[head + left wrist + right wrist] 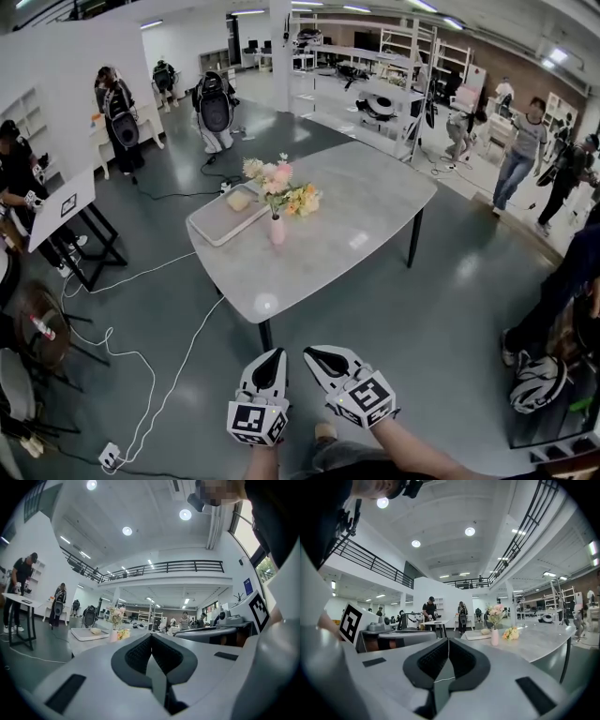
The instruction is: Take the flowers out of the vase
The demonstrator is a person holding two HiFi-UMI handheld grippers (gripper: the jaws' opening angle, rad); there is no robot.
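At the middle of the grey table (pixel 366 211), one pink vase (pixel 277 231), upright, just beside the near corner of one white tray (pixel 214 234). Holds one bunch of pink and cream flowers (pixel 272 176), stems down in the neck, blooms fanned above. Just right of the vase, one second, smaller bunch of yellow and orange blooms (pixel 302 200), lying on the tabletop, outside the vase. On the tray, one pale rounded lump (pixel 239 200), too small to identify.

Well short of the table's near edge, over the grey floor, two grippers side by side: left gripper (pixel 275 352) and right gripper (pixel 315 355), both aimed toward the table. Clenched jaws on each, dark pads pressed together with nothing between them, seen plainly in the left gripper view (pixel 151 637) and the right gripper view (pixel 448 641). Both far from vase and flowers.

For markings: one square black-and-white pattern per face on each gripper's cube, left (pixel 255 422) and right (pixel 370 398), and one more on the white board (pixel 68 204) at the left. Patterns only, no letters to read.

Farther out, one white cable (pixel 141 375) looping across the floor, several people standing around the hall, metal shelving at the back.
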